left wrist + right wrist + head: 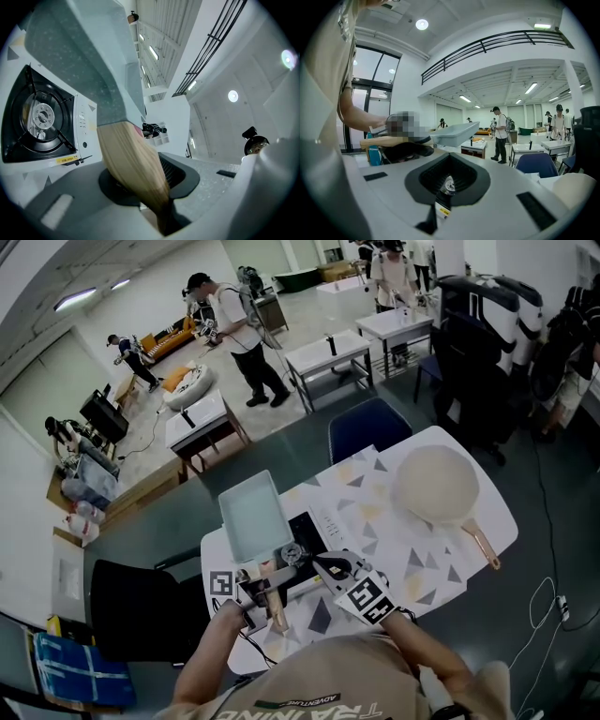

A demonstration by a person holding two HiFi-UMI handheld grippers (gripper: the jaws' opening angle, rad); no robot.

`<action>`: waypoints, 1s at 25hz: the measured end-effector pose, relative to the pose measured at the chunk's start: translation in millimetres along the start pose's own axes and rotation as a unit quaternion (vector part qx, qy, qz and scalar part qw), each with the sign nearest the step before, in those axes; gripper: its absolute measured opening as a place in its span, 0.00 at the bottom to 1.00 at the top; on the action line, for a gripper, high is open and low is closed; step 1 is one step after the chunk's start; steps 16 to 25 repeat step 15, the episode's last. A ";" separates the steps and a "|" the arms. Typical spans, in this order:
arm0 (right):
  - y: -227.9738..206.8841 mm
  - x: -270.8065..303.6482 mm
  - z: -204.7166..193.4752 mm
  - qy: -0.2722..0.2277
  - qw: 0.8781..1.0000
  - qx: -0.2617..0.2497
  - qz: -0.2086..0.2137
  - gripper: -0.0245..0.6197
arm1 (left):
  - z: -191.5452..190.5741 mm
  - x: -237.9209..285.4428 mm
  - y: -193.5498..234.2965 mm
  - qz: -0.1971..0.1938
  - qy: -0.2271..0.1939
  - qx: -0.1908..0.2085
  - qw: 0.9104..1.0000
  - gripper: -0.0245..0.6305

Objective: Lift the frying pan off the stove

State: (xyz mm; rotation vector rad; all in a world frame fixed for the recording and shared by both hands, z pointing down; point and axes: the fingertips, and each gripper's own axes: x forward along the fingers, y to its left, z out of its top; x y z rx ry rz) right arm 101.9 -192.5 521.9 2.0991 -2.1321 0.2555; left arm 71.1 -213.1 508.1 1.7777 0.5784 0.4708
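Observation:
A square grey-blue frying pan [253,515] hangs tilted above the black-and-white stove [309,526] on the patterned table. My left gripper [270,594] is shut on its wooden handle [277,607]. In the left gripper view the handle [133,164] runs between the jaws, and the bare burner [42,117] lies below and to the left of the pan [89,65]. My right gripper [323,565], with its marker cube, hovers just right of the handle over the stove's front, shut and holding nothing. From the right gripper view [447,182] the pan [454,132] floats ahead to the left.
A round beige pan [436,486] with a wooden handle rests on the table's right side. A blue chair [367,427] stands behind the table, a dark chair [141,601] to its left. People work at other tables farther back.

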 end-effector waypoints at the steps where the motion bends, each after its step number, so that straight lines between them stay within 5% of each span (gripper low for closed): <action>1: 0.1 0.4 -0.3 0.000 1.000 0.000 0.000 0.04 | -0.6 -0.7 0.4 0.001 -0.001 -0.002 1.000 0.18; 25: -9.8 -0.3 12.0 -0.012 1.000 -0.007 -0.006 0.04 | -3.5 -10.6 -0.6 0.001 -0.006 0.000 1.000 0.18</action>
